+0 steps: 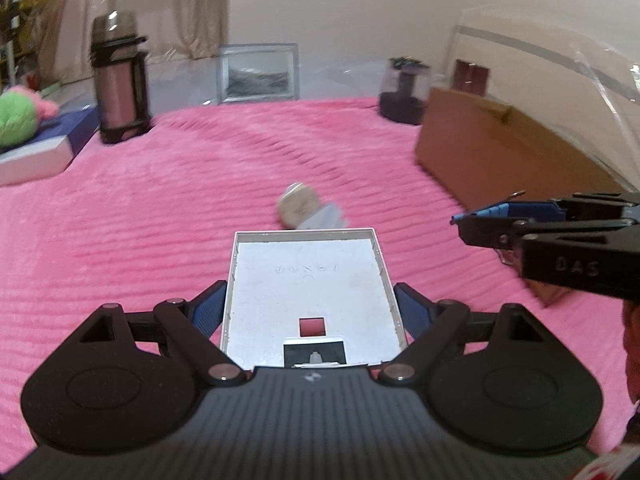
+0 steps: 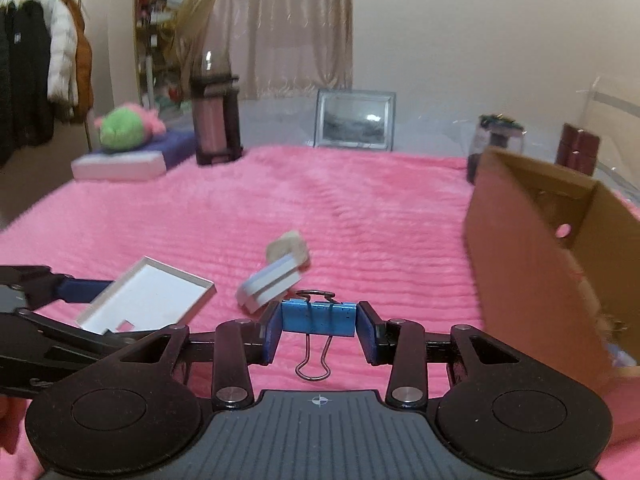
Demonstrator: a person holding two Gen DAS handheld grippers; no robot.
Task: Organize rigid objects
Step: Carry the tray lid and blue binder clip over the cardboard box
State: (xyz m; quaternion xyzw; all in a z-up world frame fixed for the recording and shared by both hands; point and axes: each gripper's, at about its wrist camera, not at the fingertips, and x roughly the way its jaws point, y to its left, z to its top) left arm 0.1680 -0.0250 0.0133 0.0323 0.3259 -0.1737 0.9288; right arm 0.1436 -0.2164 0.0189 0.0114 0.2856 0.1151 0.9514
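- I am holding a white shallow tray [image 1: 304, 280] in my left gripper [image 1: 308, 308], jaws spread wide with the blue pads pressing on its two side walls; it is lifted clear of the pink blanket [image 1: 140, 220], open face up.
- The tray's long axis is running straight ahead of the left gripper, and its notched end is sitting back toward the palm.
- I am clamping a blue binder clip [image 2: 319, 318] in my right gripper [image 2: 319, 328], jaws narrow on its two ends; its long axis is lying across the jaws, with one wire handle hanging toward me and the other pointing away.
- The cardboard box [image 2: 520, 260] is standing ahead and to the right of the right gripper; I judge it the likely destination, and neither held item is in it yet.
- Still loose on the blanket, just ahead of both grippers: a small white-and-grey block [image 2: 268, 284] and, touching it, a beige round piece [image 2: 286, 250].
- So I am judging the task as partway through: two things in hand, two waiting.
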